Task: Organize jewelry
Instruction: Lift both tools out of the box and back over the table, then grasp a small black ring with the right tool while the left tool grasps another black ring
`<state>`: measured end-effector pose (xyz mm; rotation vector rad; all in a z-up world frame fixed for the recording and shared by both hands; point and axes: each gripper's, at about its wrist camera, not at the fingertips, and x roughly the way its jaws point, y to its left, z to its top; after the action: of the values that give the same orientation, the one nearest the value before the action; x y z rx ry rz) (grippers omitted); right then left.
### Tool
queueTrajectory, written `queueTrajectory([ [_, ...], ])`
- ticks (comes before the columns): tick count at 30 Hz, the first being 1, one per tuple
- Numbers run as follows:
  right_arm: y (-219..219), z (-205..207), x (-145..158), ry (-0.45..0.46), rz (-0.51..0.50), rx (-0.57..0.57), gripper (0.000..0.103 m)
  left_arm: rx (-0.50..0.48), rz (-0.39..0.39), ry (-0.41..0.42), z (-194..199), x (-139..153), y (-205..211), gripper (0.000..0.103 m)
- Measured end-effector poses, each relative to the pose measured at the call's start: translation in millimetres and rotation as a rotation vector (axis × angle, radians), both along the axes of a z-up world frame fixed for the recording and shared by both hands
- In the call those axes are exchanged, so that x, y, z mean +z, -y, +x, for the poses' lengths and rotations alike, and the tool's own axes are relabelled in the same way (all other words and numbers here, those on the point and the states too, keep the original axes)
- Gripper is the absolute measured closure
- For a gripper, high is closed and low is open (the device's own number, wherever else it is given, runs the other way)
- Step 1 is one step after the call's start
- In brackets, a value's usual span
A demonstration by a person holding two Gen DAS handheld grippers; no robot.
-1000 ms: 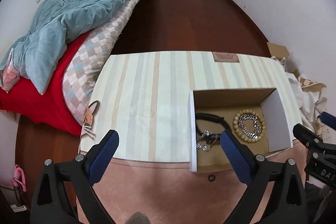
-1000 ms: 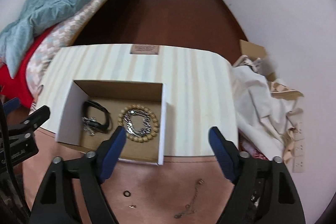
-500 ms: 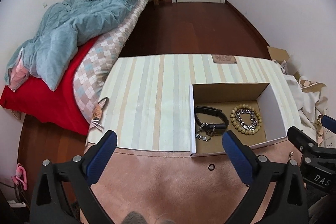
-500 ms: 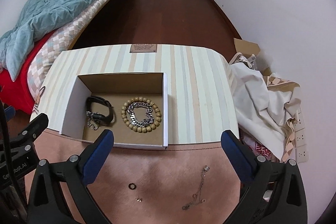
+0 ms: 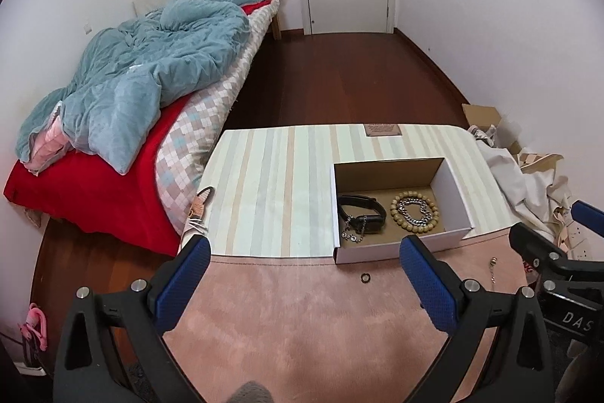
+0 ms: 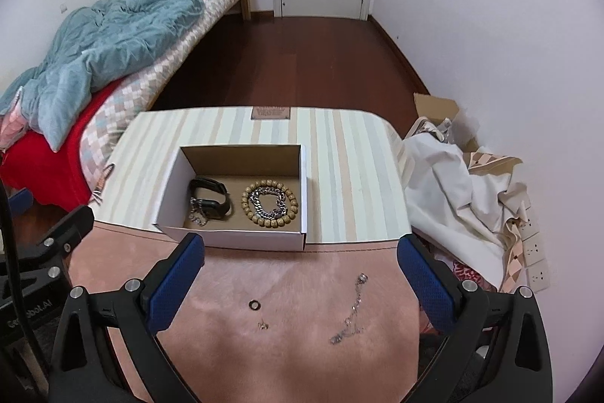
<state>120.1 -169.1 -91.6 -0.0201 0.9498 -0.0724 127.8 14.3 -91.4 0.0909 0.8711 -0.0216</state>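
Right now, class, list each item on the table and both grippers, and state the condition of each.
Box: open, holding jewelry.
Beaded bracelet: in box, ringing a silver chain.
Black band: in box.
Ring: loose on pink mat.
Thin chain: loose on mat.
Left gripper: jaws open, empty.
Right gripper: jaws open, empty.

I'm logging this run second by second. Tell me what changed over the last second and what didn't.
Both the left gripper and right gripper drew back and up from the cardboard box, jaws wide open and empty; the right opened wider. Nothing was grasped or released. Unmoved: the black band and bead bracelet in the box, the small ring and thin chain on the pink cloth.
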Motion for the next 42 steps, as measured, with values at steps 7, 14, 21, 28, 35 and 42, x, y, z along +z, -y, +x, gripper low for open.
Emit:
queueTrajectory([
  [7,-0.6,-29.6,30.9,0.055,0.017,-0.005,0.0,0.016,-0.009,0.051,-26.0,24.1,-3.4,0.001],
  [14,-2.7,-41.7,44.0,0.08,0.034,0.0,0.0,0.05,-0.023,0.087,-35.1,35.7,-10.3,0.001],
  [21,11.6,-34.7,1.6,-0.008,0.073,-0.037,0.0,0.128,0.044,0.059,-29.7,7.8,-22.6,0.001],
  [28,8.3,-17.7,-99.4,-0.19,0.154,-0.014,0.028,0.163,0.136,-0.1,-13.9,-64.2,-23.4,0.001],
  [35,-12.2,-1.8,-170.8,-0.284,0.156,0.003,0.056,0.175,0.183,-0.251,3.4,-128.6,-30.6,0.001],
  [42,-27.5,3.0,-183.9,-0.28,0.129,0.042,0.06,0.176,0.185,-0.3,13.6,-150.9,-37.4,0.001],
])
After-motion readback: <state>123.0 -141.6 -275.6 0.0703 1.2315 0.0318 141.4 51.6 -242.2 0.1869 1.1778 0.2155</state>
